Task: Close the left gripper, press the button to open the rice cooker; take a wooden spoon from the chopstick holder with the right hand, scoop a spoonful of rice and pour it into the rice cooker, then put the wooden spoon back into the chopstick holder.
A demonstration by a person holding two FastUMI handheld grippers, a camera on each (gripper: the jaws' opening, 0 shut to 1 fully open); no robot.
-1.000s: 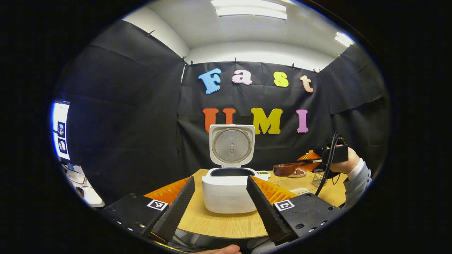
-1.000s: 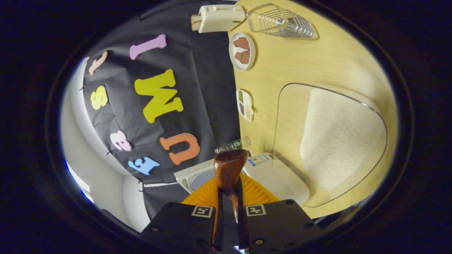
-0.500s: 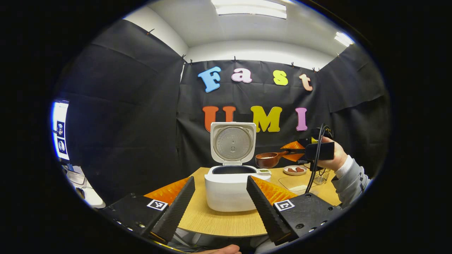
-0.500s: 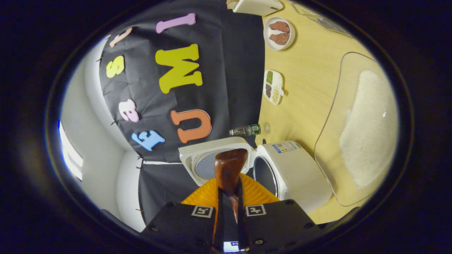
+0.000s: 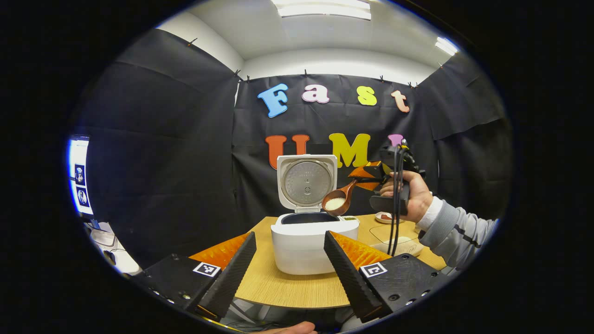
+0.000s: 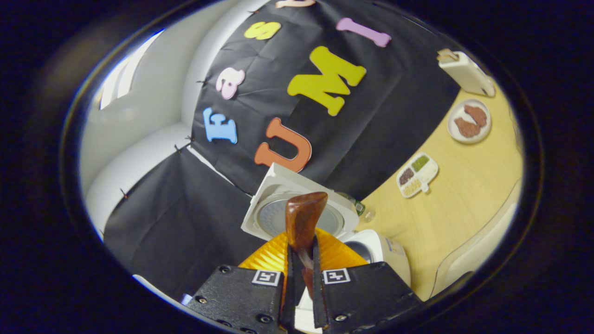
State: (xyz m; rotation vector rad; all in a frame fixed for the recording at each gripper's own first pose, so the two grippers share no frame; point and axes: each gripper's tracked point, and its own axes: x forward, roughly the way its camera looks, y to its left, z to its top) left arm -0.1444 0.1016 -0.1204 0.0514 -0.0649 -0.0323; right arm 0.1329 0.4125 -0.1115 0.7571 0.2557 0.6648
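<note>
The white rice cooker [image 5: 312, 241] stands on the wooden table [image 5: 287, 287] with its lid [image 5: 306, 182] raised and its dark pot showing. My left gripper [image 5: 290, 243] is open, fingers well apart, held back from the cooker's near side. Farther off, a hand holds my right gripper [image 5: 369, 178], shut on the wooden spoon [image 5: 338, 199]. The spoon's bowl holds white rice and tilts just above the cooker's right rim. In the right gripper view the spoon [image 6: 302, 220] sticks out between the fingers of my right gripper [image 6: 301, 246], over the cooker [image 6: 378, 255] and its lid [image 6: 297, 208].
A divided dish of grains [image 6: 416, 174], a plate with brown pieces [image 6: 468, 121] and a white toaster [image 6: 466, 73] sit on the table [image 6: 464, 199]. A clear tray [image 6: 482, 250] lies near the table's edge. A screen [image 5: 80, 174] glows at far left.
My right gripper has lifted and swung the spoon left, from beside the cooker to over its right rim, tilting it. The left gripper has stayed open and nearly still.
</note>
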